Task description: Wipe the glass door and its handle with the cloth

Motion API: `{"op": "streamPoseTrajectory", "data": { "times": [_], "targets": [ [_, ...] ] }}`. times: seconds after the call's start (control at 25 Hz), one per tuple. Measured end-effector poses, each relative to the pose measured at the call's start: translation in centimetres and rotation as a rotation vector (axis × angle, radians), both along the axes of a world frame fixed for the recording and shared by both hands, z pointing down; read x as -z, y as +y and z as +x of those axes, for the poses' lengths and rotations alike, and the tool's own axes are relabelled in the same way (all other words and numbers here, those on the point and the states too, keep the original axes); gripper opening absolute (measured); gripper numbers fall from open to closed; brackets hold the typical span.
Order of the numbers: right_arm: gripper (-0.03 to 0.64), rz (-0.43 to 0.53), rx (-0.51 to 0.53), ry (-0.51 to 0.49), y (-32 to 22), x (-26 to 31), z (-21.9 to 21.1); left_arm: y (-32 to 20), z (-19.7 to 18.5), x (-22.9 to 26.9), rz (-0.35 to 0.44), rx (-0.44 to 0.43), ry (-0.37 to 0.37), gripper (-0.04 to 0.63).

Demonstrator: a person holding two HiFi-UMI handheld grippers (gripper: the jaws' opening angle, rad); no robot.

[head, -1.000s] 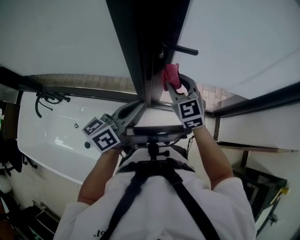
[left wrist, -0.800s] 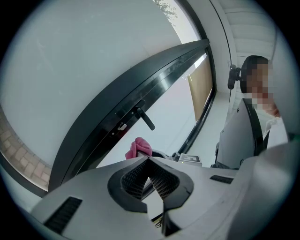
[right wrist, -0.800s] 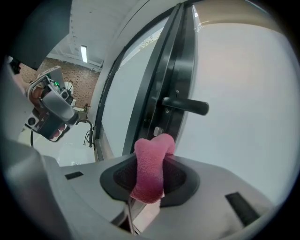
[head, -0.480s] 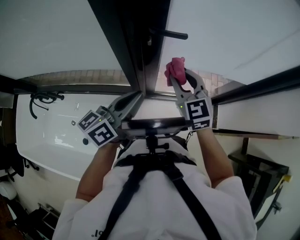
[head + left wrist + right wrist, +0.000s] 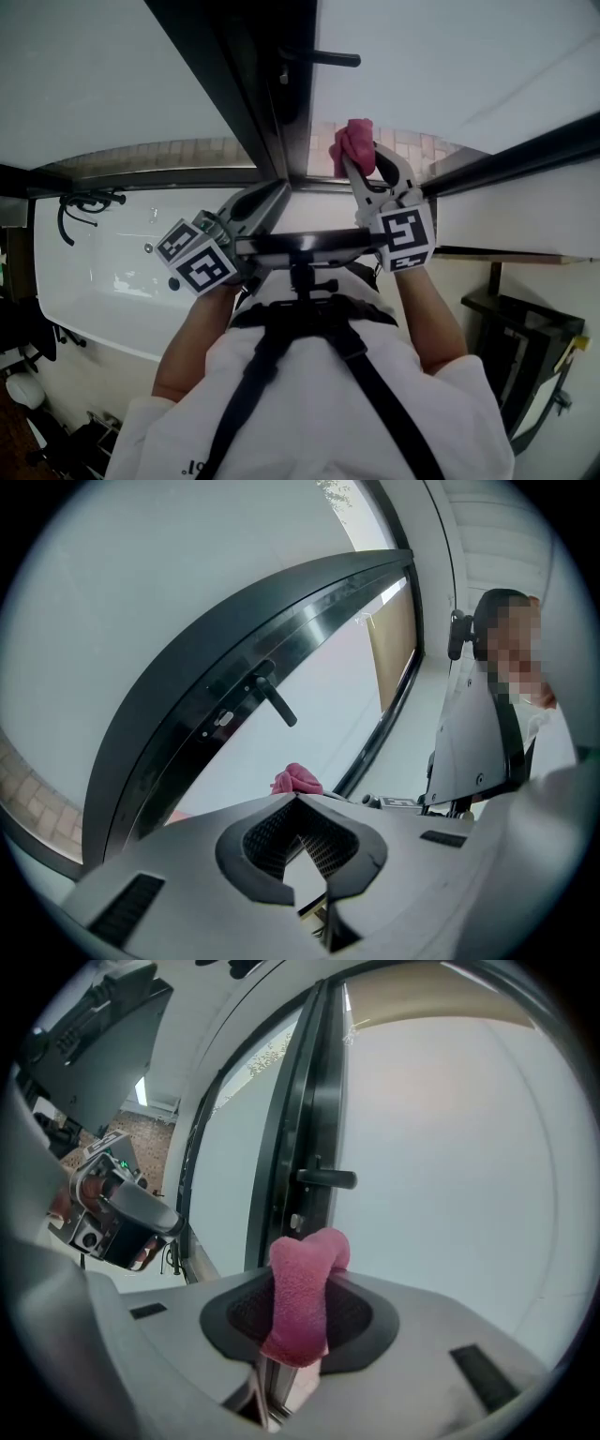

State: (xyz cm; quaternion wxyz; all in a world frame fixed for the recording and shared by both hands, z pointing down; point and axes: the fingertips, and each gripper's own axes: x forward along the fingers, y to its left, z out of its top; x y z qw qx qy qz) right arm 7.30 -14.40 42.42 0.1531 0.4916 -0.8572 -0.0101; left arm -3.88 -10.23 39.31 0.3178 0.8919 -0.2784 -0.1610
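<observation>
The glass door [image 5: 450,66] in its dark frame [image 5: 253,84] rises ahead, with the black lever handle [image 5: 323,58] sticking out to the right. My right gripper [image 5: 356,161] is shut on a pink cloth [image 5: 354,141], held near the glass below and right of the handle. In the right gripper view the cloth [image 5: 302,1288] stands folded between the jaws, with the handle [image 5: 328,1178] just beyond it. My left gripper [image 5: 277,189] is shut on nothing and points at the foot of the frame. Its own view shows the handle [image 5: 274,700] and the cloth [image 5: 297,779].
A white bathtub [image 5: 103,272] with a black hose fitting [image 5: 80,200] lies at the left. A dark metal stand [image 5: 525,328] is at the right. A dark rail [image 5: 525,155] runs right from the door. The person's harnessed torso [image 5: 487,733] shows beside the left gripper.
The right gripper and cloth have drawn away from the handle, down and to the right of it. The handle sits higher in the head view. The left gripper has stayed put.
</observation>
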Motion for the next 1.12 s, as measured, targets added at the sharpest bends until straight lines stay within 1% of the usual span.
{"op": "streamPoseTrajectory", "data": {
  "times": [0.16, 0.4, 0.6, 0.96, 1.12],
  "targets": [
    [0.11, -0.015, -0.006, -0.002, 0.8, -0.3, 0.6, 0.4, 0.9, 0.0, 0.013, -0.02, -0.028, -0.008],
    [0.11, -0.031, -0.02, -0.025, 1.2, -0.8, 1.4, 0.2, 1.3, -0.2, -0.006, -0.016, 0.015, -0.008],
    [0.11, -0.039, -0.03, -0.069, 1.4, -0.9, 1.9, 0.3, 1.6, -0.5, -0.016, -0.013, 0.015, -0.008],
    [0.109, -0.07, -0.017, -0.07, 1.7, -1.2, 1.6, 1.0, 2.1, -0.6, -0.023, -0.014, 0.011, -0.008],
    [0.109, -0.091, -0.021, -0.105, 1.7, -1.1, 1.9, 1.0, 2.1, -0.6, -0.026, -0.01, 0.011, -0.008]
  ]
}}
